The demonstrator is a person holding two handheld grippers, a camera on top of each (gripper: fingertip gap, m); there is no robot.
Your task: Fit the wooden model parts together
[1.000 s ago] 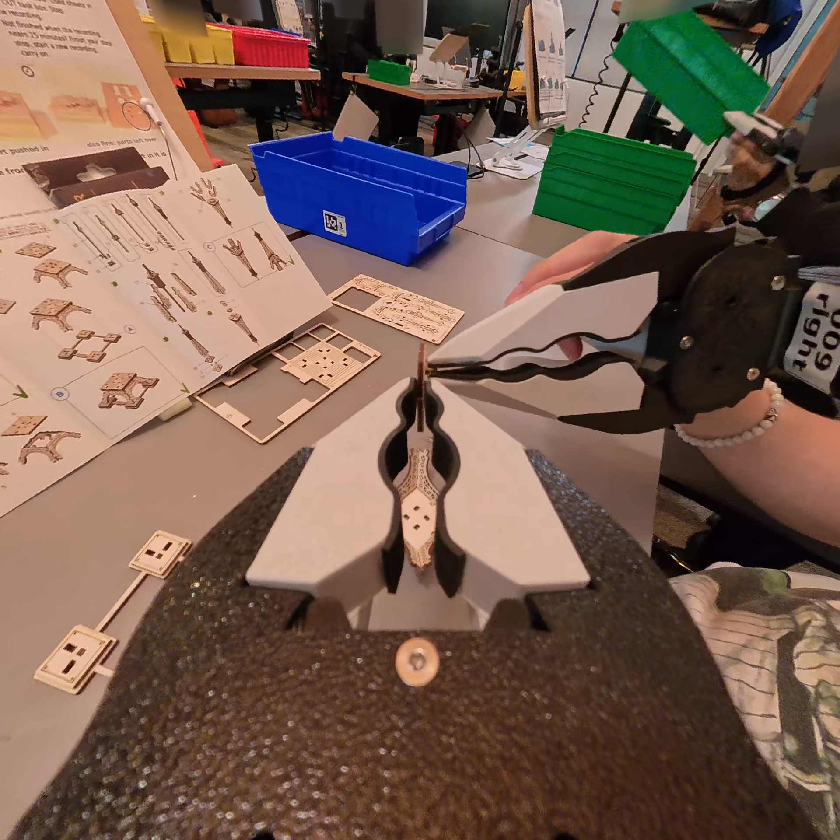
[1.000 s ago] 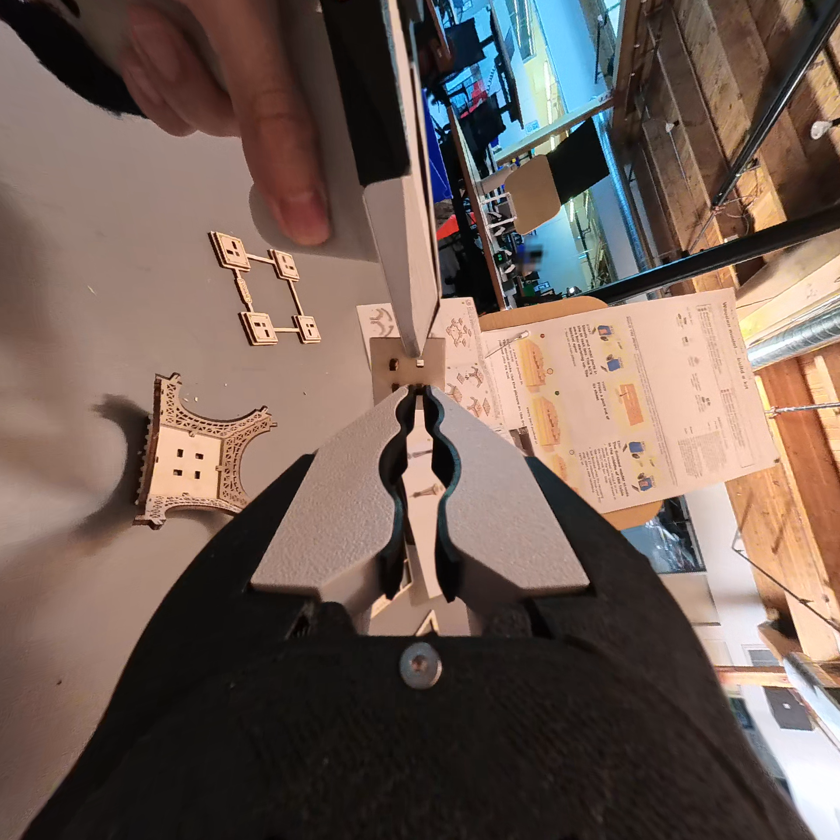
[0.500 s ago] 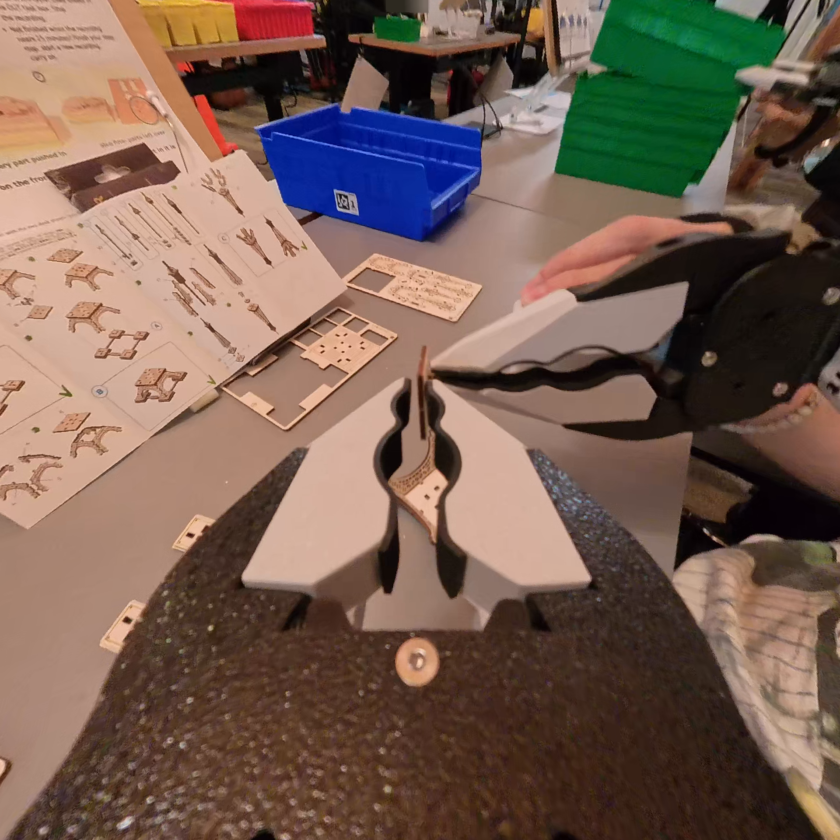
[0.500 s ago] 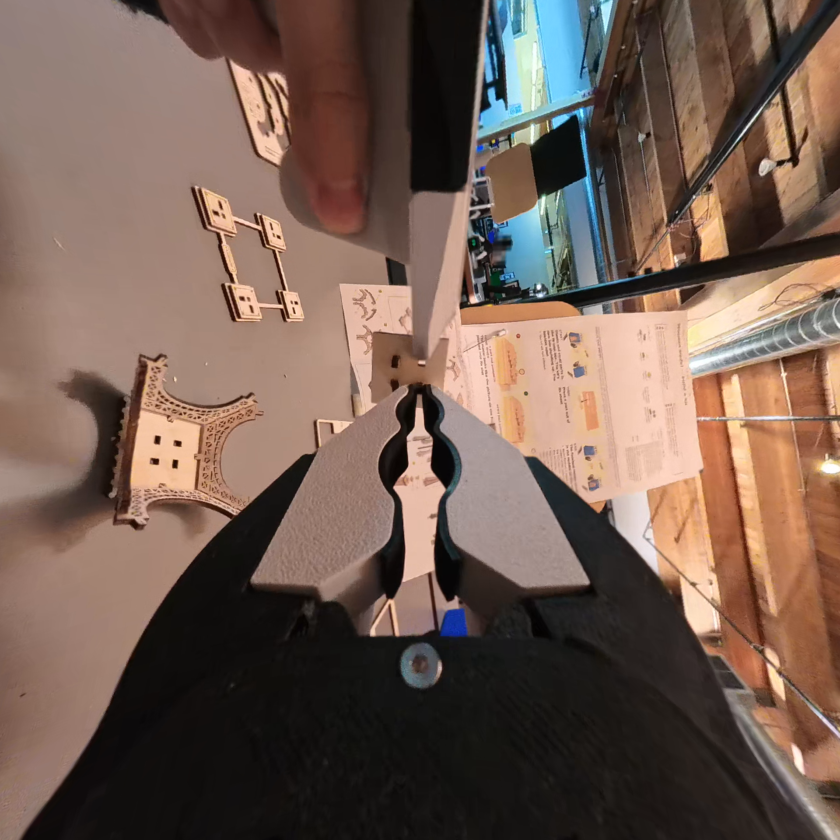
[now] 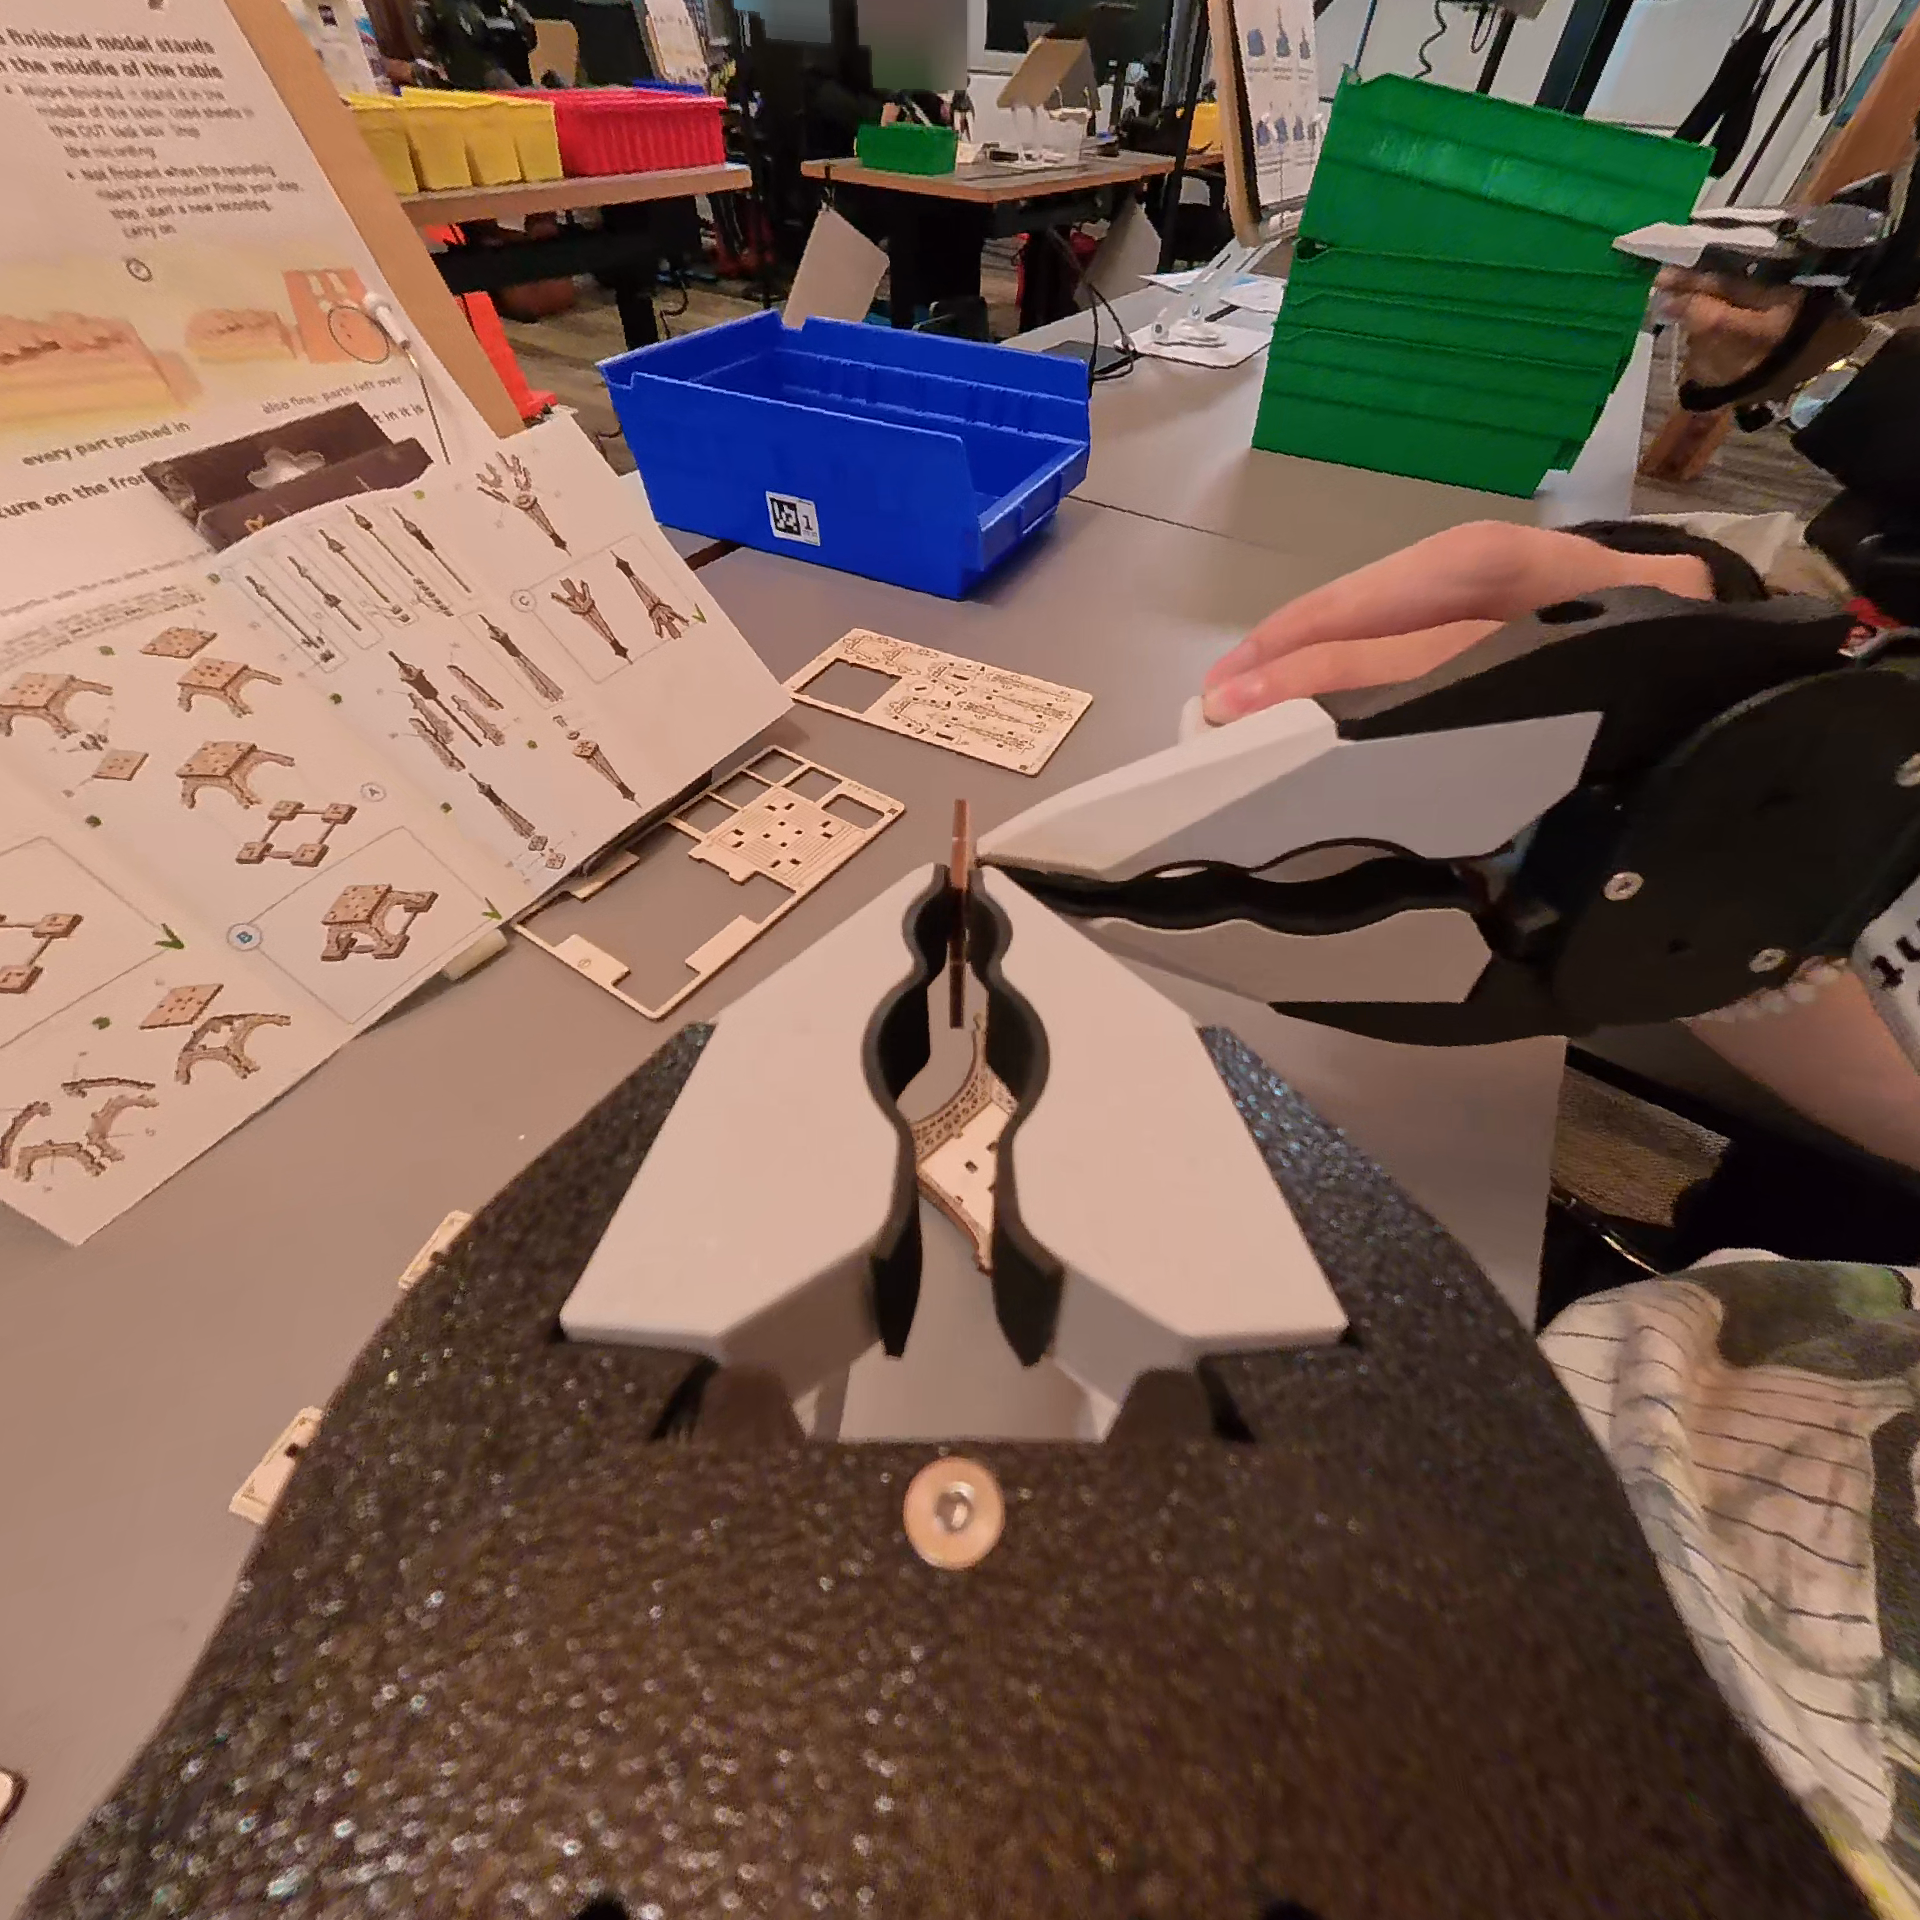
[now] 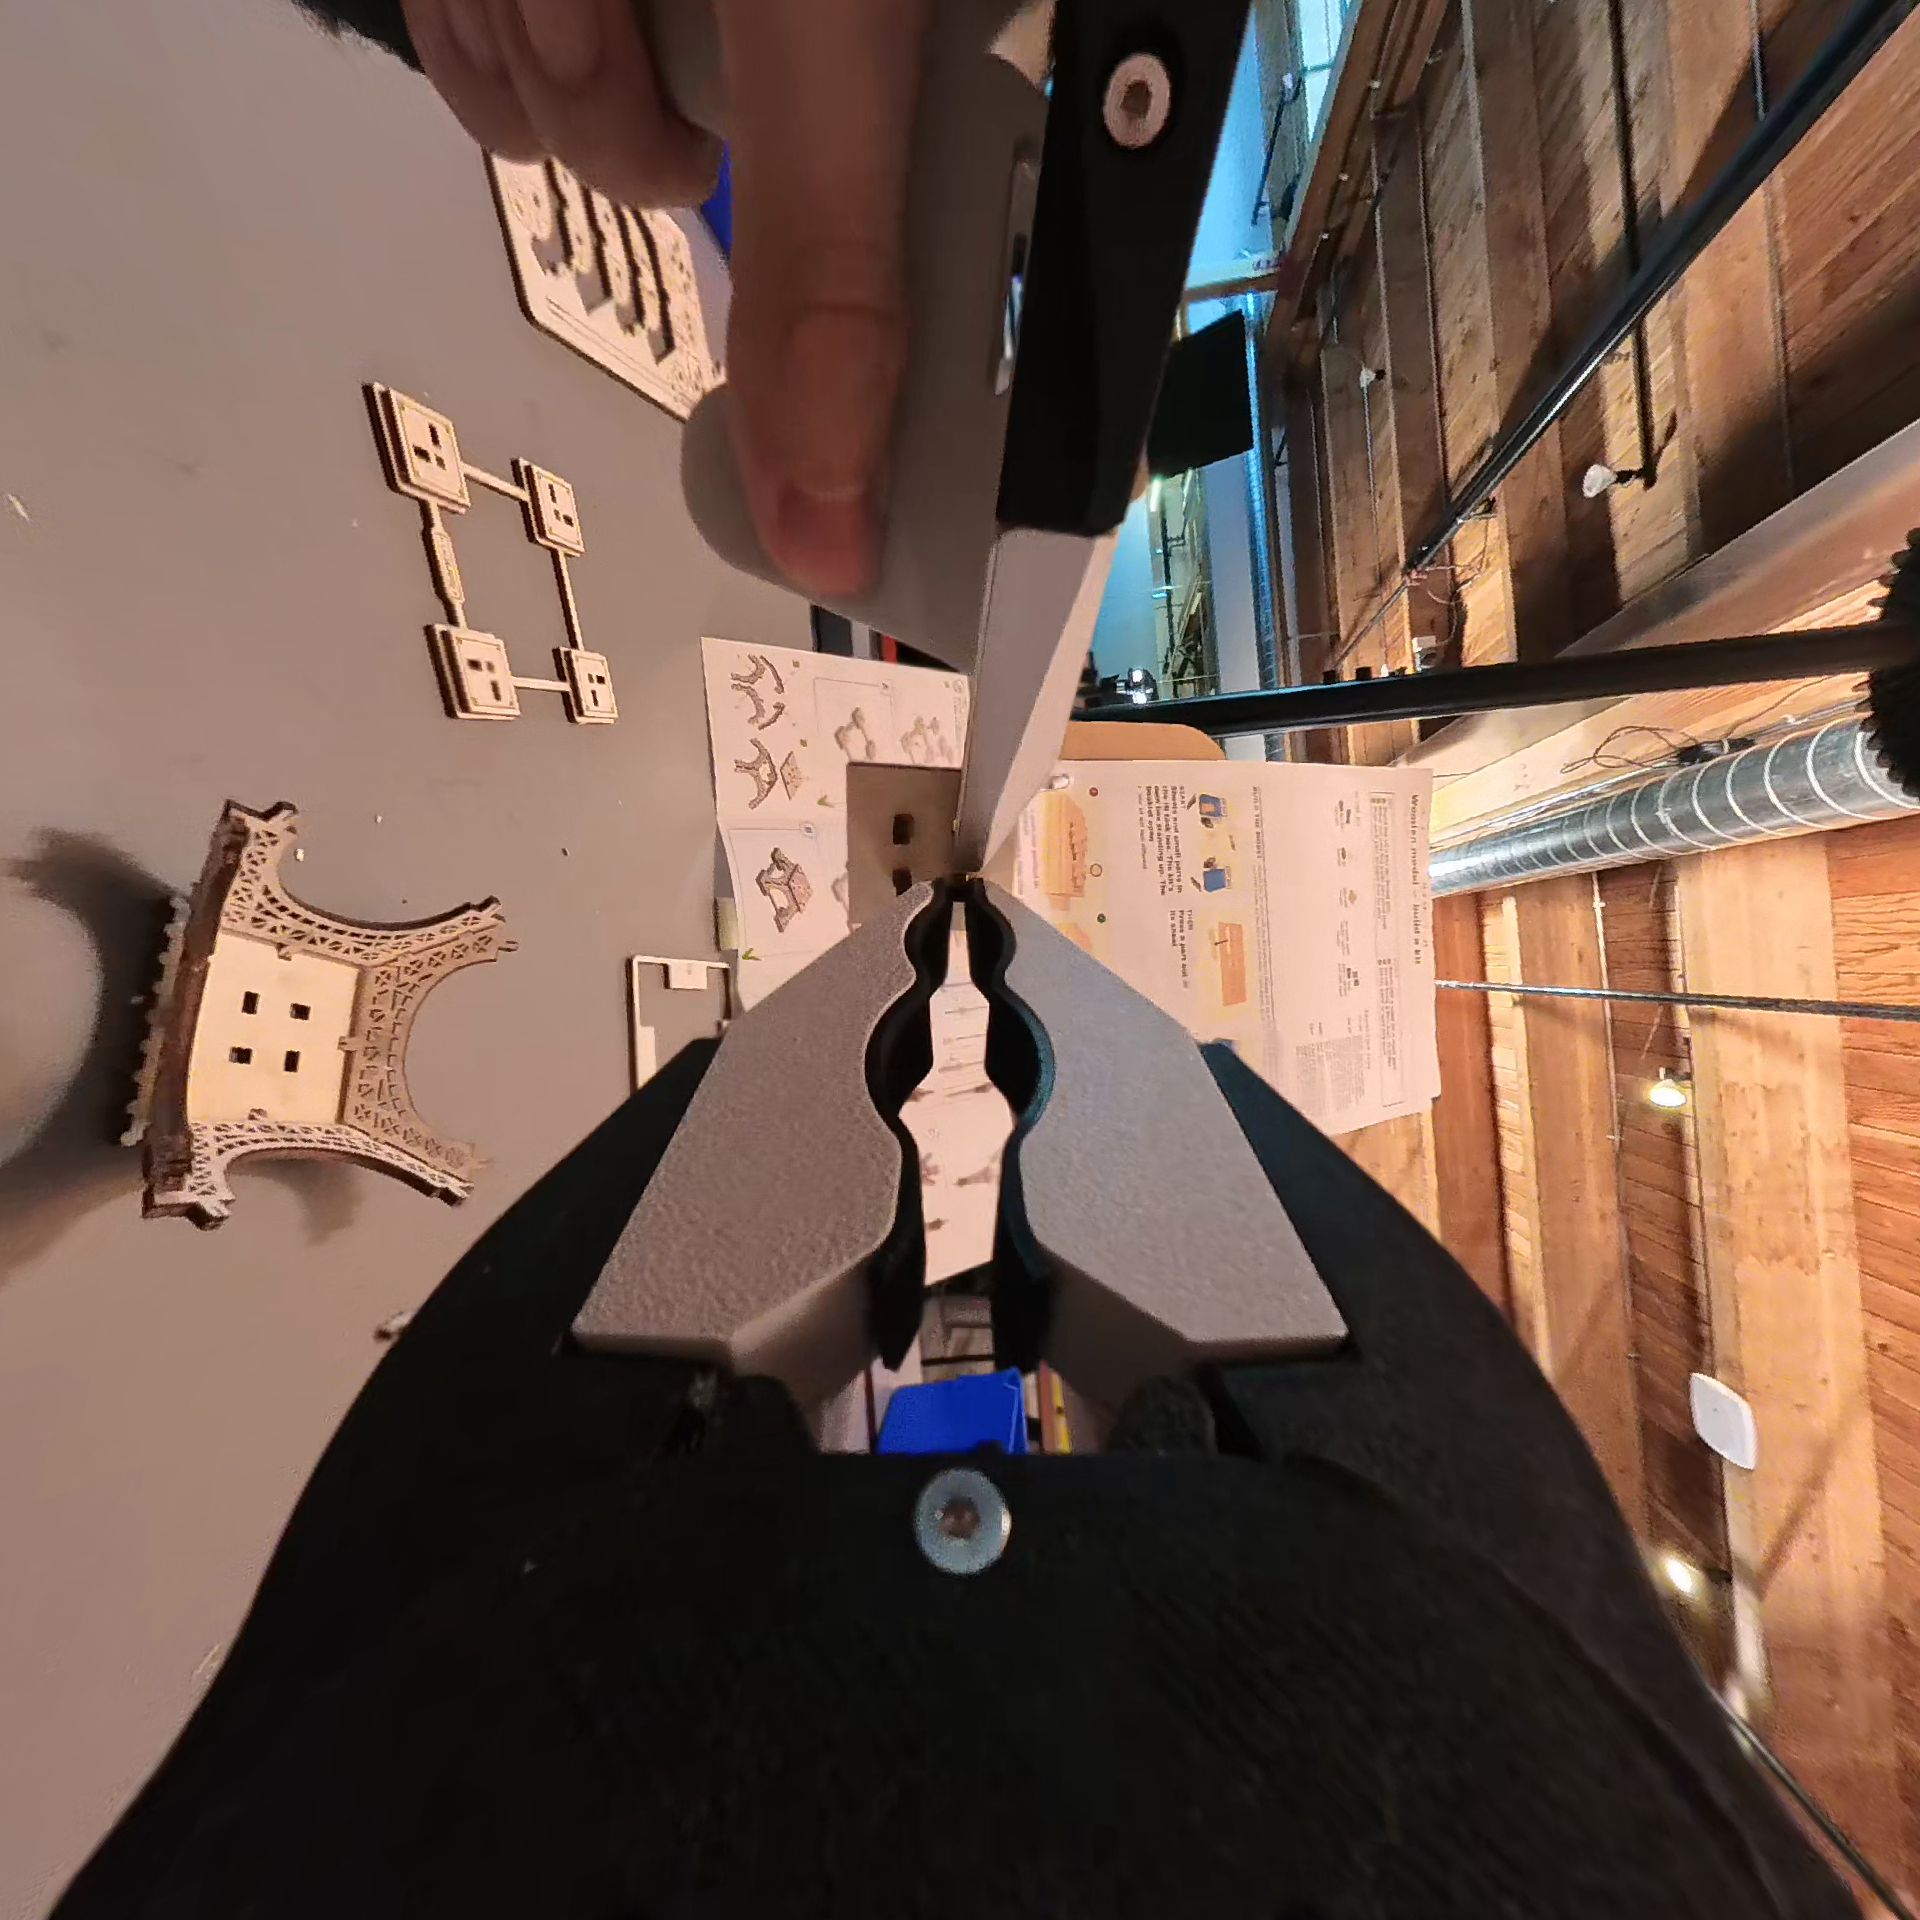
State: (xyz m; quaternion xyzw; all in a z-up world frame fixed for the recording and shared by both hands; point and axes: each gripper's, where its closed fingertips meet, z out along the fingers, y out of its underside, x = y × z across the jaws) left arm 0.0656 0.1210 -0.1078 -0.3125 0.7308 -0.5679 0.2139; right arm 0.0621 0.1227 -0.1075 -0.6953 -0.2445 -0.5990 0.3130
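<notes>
Presently, left gripper (image 5: 958, 883) clamps a thin wooden plate (image 5: 958, 844) edge-on; right gripper (image 5: 992, 864), at 3 o'clock, pinches its face (contents indiscernible). Light, brittle: grip solid edges, above the tabletop (image 5: 416, 1091).

Small square wooden plate (image 6: 900, 844) with slots: upright, edge-on, clamped at fingertip level, off surface (image 6: 260, 675). Lattice arched base part (image 6: 301, 1023): flat on surface, four square holes. Four-pad linked frame (image 6: 499, 566): flat, well apart from base.
</notes>
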